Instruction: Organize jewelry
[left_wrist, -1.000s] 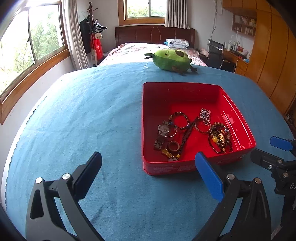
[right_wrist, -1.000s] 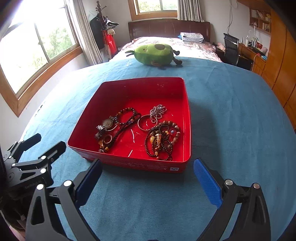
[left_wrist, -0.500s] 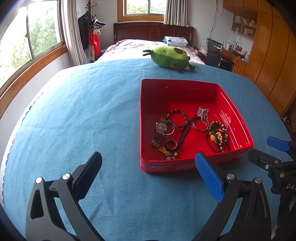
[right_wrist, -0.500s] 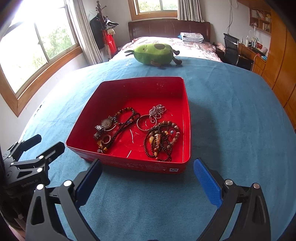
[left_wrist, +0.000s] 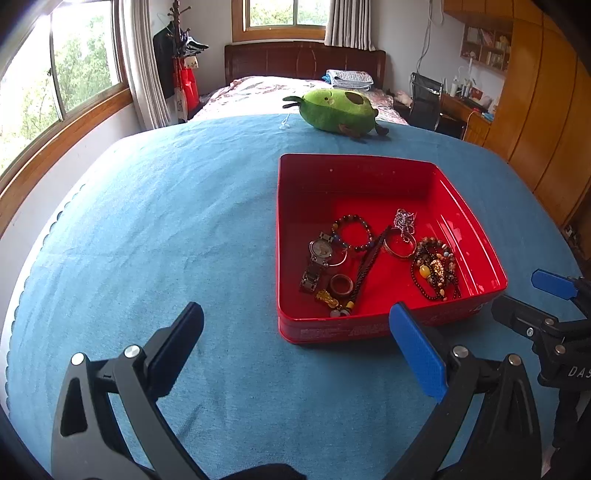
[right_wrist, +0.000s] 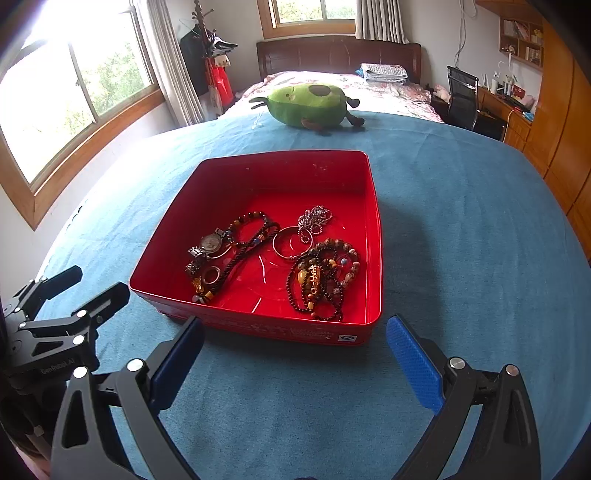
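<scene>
We count one red tin (right_wrist: 373, 236) on the blue cloth (right_wrist: 461, 229). Inside the tin: one wristwatch (right_wrist: 207, 245), one silver bangle (right_wrist: 291, 243), one silver chain (right_wrist: 314, 218), one small ring (right_wrist: 211, 275) — and beaded strands (right_wrist: 321, 282) too tangled to number. Beyond the tin, one green plush toy (right_wrist: 308, 105). Two grippers — left gripper (left_wrist: 295, 339), right gripper (right_wrist: 295, 349).

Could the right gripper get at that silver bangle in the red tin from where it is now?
Probably yes. The right gripper is open and empty just short of the tin, which has no lid. The bangle lies mid-tin with nothing over it, though a chain touches its far edge.
</scene>
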